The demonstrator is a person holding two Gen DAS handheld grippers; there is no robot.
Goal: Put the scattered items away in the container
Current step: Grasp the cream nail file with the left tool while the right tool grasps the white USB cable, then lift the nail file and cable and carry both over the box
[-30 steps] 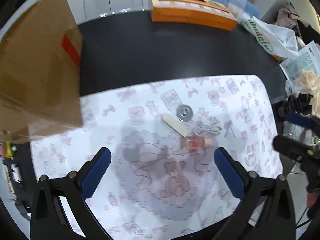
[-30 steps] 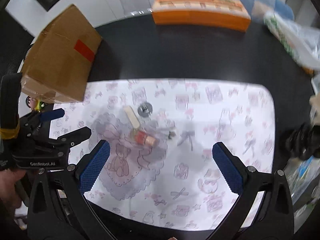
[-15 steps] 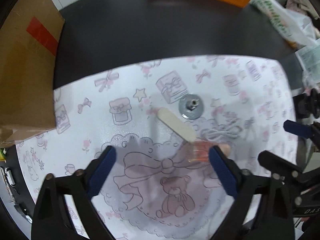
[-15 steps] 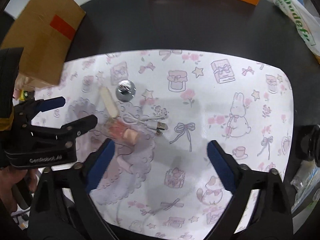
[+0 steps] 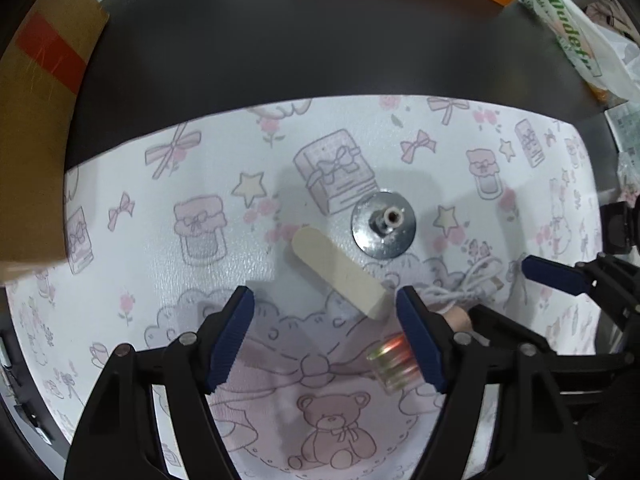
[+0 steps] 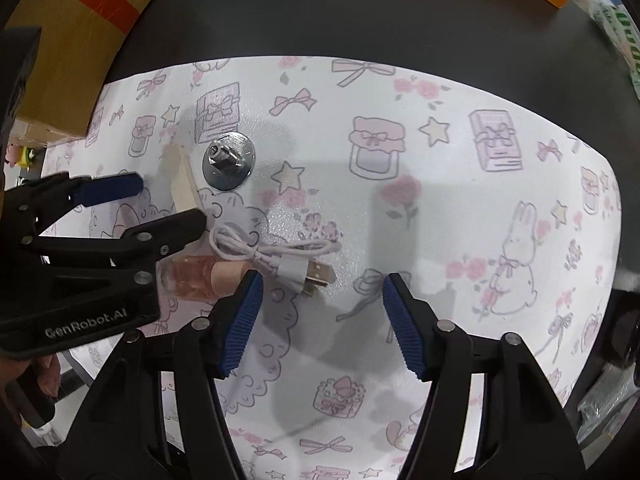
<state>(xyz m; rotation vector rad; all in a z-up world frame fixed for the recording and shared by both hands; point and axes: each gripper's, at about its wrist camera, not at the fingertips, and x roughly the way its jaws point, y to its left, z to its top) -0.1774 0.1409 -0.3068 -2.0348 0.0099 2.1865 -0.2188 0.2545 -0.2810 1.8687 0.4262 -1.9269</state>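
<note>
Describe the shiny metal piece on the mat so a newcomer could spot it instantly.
On the white patterned mat, look beside the printed book drawing, near the cardboard box. The metal disc lies flat with a stubby threaded post at its centre: the only shiny, round item, right of the pale flat stick.

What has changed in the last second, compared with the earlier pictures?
Both grippers came down toward the mat and narrowed: the left gripper toward the cream stick, the right gripper near the white cable. Nothing is gripped yet. The stick, cable, bottle and metal disc have not moved.
</note>
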